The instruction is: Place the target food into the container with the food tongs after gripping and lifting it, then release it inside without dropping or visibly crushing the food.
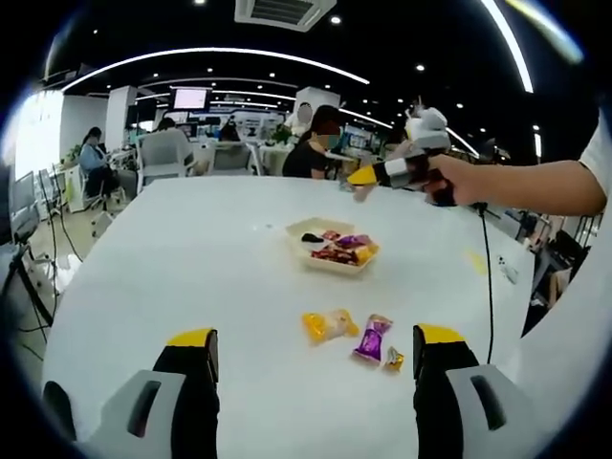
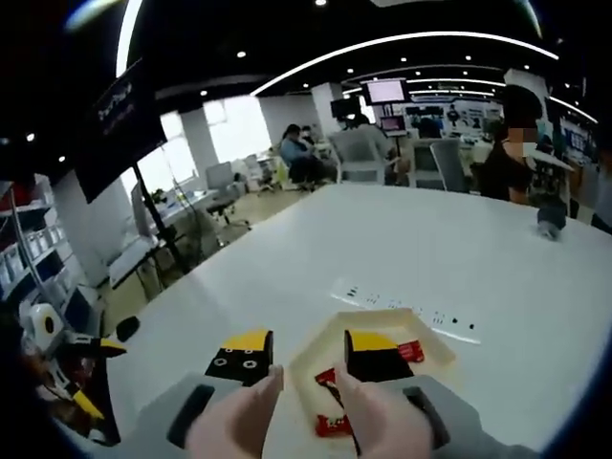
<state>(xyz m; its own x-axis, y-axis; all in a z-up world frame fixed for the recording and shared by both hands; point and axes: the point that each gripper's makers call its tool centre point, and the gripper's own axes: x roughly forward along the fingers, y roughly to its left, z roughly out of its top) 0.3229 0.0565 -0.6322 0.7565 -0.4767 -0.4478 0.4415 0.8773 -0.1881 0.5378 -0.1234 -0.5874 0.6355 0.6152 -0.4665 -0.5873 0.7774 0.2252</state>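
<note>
Your left hand-held gripper stands wide open and empty, low over the white bench. Just ahead of its jaws lie three loose wrapped snacks: a yellow-orange packet, a purple packet and a small gold-wrapped piece touching the purple one. Which of these is the target food cannot be told from the views.

The shallow cream-coloured tray sits further out on the bench and already holds several red, purple and dark wrapped items. In the right gripper view the same tray lies directly below your right hand-held gripper, whose jaws are parted with nothing between them; one black, yellow-tipped jaw hangs over the tray's contents, the other just outside its rim. In the left gripper view that gripper shows held aloft beyond the tray. No food tongs can be made out.

Judgement: the gripping step is not yet begun for the loose snacks. The next move calls for you to lower the left jaws astride one packet, centred, and close only until the wrapper holds. The purple and gold pieces touch, so pick them apart cleanly.
</note>
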